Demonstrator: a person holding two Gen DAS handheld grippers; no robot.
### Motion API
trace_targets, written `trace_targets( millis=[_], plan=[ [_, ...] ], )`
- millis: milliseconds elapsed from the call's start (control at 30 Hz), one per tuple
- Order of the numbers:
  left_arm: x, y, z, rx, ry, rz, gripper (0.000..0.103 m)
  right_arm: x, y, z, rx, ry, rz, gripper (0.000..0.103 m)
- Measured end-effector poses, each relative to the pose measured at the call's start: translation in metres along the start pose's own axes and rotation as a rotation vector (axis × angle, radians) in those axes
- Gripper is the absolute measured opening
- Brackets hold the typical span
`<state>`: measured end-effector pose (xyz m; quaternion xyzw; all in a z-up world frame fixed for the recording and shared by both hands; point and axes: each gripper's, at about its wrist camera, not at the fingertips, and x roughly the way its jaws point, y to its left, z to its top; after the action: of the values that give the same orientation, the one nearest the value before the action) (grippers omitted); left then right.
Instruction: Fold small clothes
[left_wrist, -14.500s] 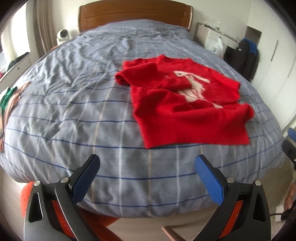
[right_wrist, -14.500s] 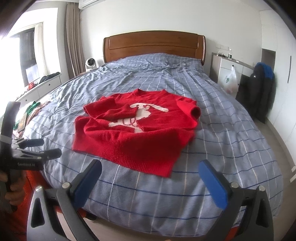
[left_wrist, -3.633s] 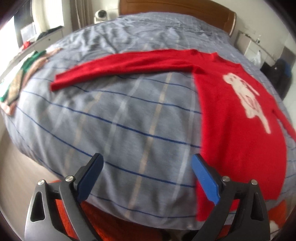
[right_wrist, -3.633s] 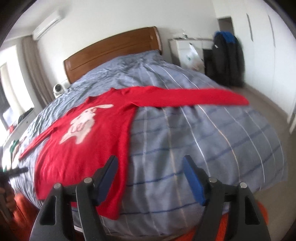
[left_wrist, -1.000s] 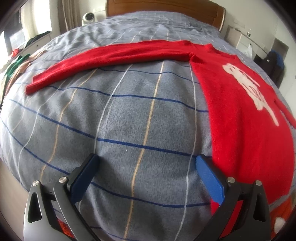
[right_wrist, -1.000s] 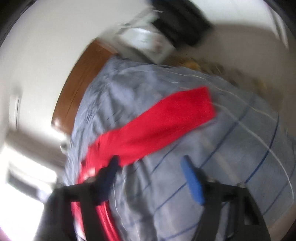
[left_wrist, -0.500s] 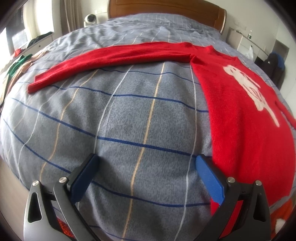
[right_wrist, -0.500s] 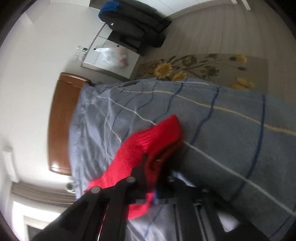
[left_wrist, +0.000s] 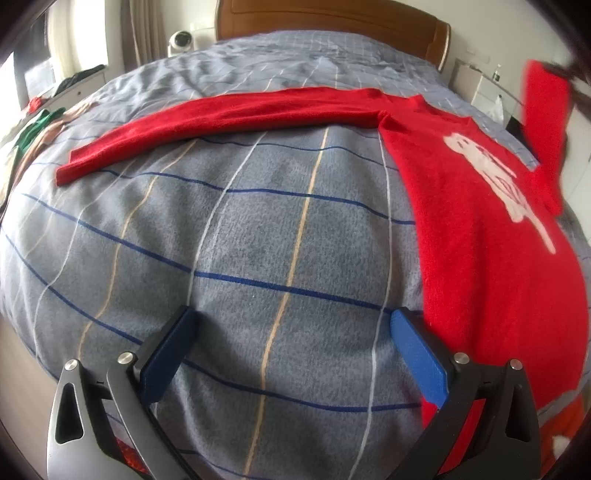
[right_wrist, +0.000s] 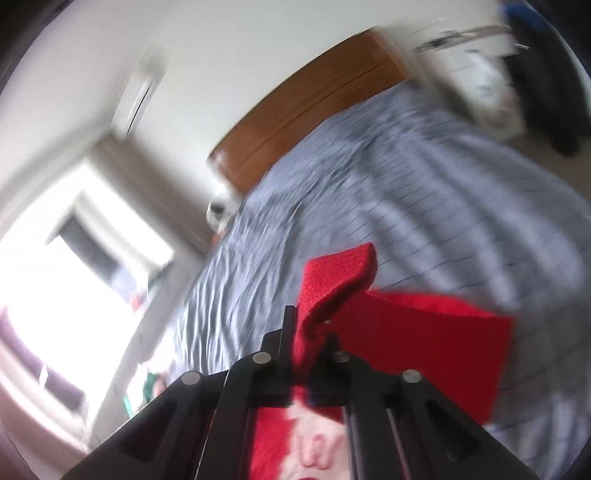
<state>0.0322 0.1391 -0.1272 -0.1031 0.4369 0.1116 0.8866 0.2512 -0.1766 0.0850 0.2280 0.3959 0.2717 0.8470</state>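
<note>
A red sweater (left_wrist: 491, 236) with a white animal print lies front up on the grey checked bed (left_wrist: 240, 229). Its left sleeve (left_wrist: 221, 114) stretches flat across the bed to the left. My left gripper (left_wrist: 291, 350) is open and empty, low over the bed just left of the sweater's hem. My right gripper (right_wrist: 314, 332) is shut on the cuff of the right sleeve (right_wrist: 332, 284) and holds it up above the sweater body. In the left wrist view the lifted sleeve (left_wrist: 543, 110) hangs at the far right.
A wooden headboard (left_wrist: 332, 18) stands at the far end of the bed. Other clothes (left_wrist: 33, 136) lie at the bed's left edge. A white nightstand (left_wrist: 484, 88) and a dark jacket (right_wrist: 546, 85) are to the right.
My right gripper has closed on the right sleeve's cuff and lifted it off the bed, swinging it over the sweater body. The left gripper has stayed put.
</note>
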Motion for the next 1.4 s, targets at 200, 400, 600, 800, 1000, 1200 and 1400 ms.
trace_targets(
  millis=[200,400,600,800,1000,1200,1400],
  plan=[
    [-0.002,0.001,-0.002,0.010,-0.010,-0.009,0.103,0.088,0.007,-0.069,0.114,0.242,0.180,0.072],
    [-0.003,-0.001,-0.006,0.015,-0.028,-0.003,0.103,0.035,-0.059,-0.091,0.082,0.187,0.003,0.072],
    [-0.005,-0.003,-0.009,0.017,-0.035,0.002,0.103,-0.058,-0.154,-0.126,-0.018,0.107,-0.332,0.072],
    [-0.004,-0.004,-0.008,0.014,-0.027,0.004,0.103,-0.126,-0.216,-0.171,0.109,0.017,-0.401,0.072],
    [-0.003,-0.004,-0.007,0.018,-0.022,0.006,0.103,-0.140,-0.192,-0.206,0.080,-0.076,-0.396,0.077],
    [-0.002,-0.004,-0.007,0.022,-0.020,0.005,0.103,-0.117,-0.178,-0.223,-0.040,-0.062,-0.500,0.083],
    [-0.002,-0.004,-0.006,0.021,-0.017,0.006,0.103,-0.115,-0.178,-0.229,-0.061,-0.062,-0.521,0.085]
  ],
)
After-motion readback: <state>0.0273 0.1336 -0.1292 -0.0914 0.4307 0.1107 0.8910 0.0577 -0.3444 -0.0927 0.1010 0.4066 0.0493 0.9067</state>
